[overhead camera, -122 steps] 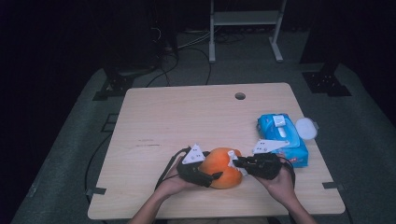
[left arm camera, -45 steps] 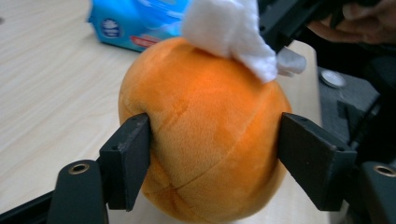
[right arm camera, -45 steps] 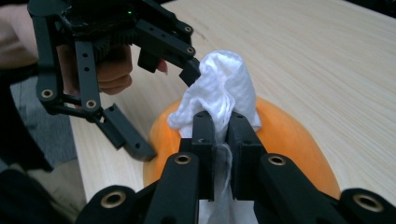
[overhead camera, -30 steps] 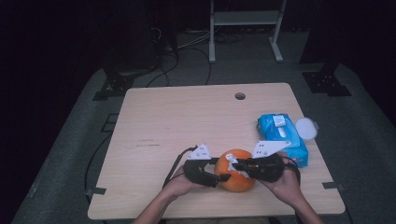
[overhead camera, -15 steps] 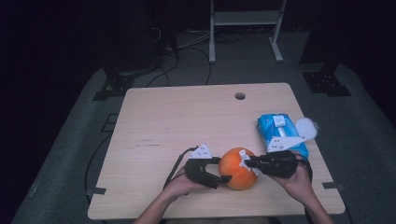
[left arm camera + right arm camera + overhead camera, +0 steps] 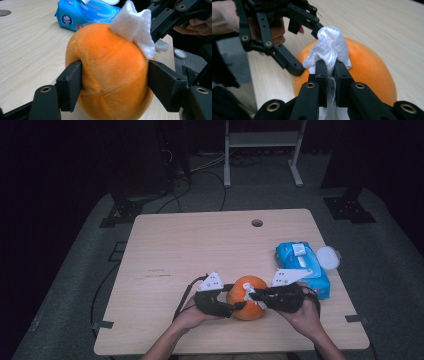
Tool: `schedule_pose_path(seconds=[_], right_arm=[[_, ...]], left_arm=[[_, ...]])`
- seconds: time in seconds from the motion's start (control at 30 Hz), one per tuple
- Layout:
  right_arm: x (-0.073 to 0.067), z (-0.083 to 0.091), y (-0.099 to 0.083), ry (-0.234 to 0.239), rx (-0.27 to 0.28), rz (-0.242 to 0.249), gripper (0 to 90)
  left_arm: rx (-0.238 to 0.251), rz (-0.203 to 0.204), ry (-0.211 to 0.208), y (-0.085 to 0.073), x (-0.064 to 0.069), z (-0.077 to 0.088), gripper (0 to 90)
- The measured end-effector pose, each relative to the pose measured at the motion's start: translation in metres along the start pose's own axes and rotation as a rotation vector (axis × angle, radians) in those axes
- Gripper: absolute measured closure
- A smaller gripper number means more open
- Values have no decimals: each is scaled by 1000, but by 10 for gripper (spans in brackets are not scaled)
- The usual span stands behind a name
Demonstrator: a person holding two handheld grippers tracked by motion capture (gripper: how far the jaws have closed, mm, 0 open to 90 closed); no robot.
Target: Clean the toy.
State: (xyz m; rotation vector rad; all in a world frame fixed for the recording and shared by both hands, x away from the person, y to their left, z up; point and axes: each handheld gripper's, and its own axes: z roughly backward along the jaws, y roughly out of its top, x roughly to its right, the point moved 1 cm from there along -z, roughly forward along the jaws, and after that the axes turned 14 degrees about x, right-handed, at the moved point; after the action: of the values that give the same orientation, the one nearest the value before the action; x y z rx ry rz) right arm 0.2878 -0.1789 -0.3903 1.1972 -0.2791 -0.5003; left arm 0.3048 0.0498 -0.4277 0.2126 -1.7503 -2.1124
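One round orange plush pumpkin (image 6: 110,72), velvety and seamed, clamped between the left gripper (image 6: 115,82) jaws, just now closing; right gripper (image 6: 329,75), pinched tight on crumpled white wipe (image 6: 329,47) at twelve o'clock.

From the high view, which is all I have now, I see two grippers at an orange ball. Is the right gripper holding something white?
Observer: Yes. In the right gripper view the right gripper is shut on a crumpled white wipe, which rests on top of the orange plush ball.
Operator: And does the left gripper really grip the ball?
Observer: In the left gripper view the left gripper has one pad on each side of the ball, both pressing into the plush. Its jaws have just been closing.
Operator: What is the blue thing behind?
Observer: A blue wipes pack with its lid flipped open, lying on the table apart from the ball.
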Motion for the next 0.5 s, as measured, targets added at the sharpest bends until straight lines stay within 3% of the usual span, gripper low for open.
schedule_pose_path(seconds=[0.13,0.17,0.27,0.33,0.4,0.43,0.5], right_arm=[[-9,-1,5,6,20,27,821],[-15,-3,8,18,21,40,821],[-18,-4,9,4,4,86,821],[-16,-3,9,4,9,85,821],[-10,2,8,6,24,54,821],[-4,5,7,2,33,28,821],[0,8,7,-7,41,22,821]], left_arm=[[-10,-46,-8,2,10,-4,294],[-19,-74,-22,1,14,-7,292],[-25,-92,-18,0,14,-7,252],[-17,-81,0,0,8,-5,180],[-13,-10,20,-2,0,-7,144],[-30,29,9,-7,-3,-10,124],[-18,20,-17,-10,1,-12,246]])
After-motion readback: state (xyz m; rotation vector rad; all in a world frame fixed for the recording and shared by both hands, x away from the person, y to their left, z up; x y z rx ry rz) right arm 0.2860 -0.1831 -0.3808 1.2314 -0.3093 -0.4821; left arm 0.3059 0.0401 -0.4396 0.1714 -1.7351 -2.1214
